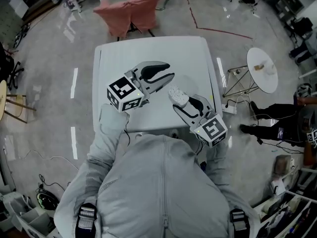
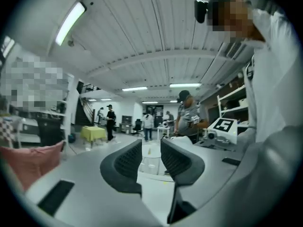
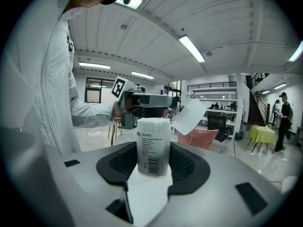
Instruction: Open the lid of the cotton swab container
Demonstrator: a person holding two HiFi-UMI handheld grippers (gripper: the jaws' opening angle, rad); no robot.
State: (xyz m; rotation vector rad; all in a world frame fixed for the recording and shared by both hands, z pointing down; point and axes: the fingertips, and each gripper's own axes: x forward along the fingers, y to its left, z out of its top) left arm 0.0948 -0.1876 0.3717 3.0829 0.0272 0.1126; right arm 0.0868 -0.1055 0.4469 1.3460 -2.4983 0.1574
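The cotton swab container (image 3: pixel 153 145) is a clear upright tube with a printed label, and white swab heads show at its top. My right gripper (image 3: pixel 153 162) is shut on its lower part, one pad on each side. A white lid flap (image 3: pixel 190 116) stands tilted up off the right of its rim. In the head view the container (image 1: pixel 178 96) is held in the right gripper (image 1: pixel 184 102) over the white table (image 1: pixel 148 53). My left gripper (image 1: pixel 168 72) hovers just left of it, open with nothing between its jaws (image 2: pixel 150 157).
A chair under pink cloth (image 1: pixel 131 11) stands beyond the table's far edge. A small round white table (image 1: pixel 261 68) and a wire stand (image 1: pixel 237 81) are to the right, with a person (image 1: pixel 282 120) on the floor there. Cables lie by the left front.
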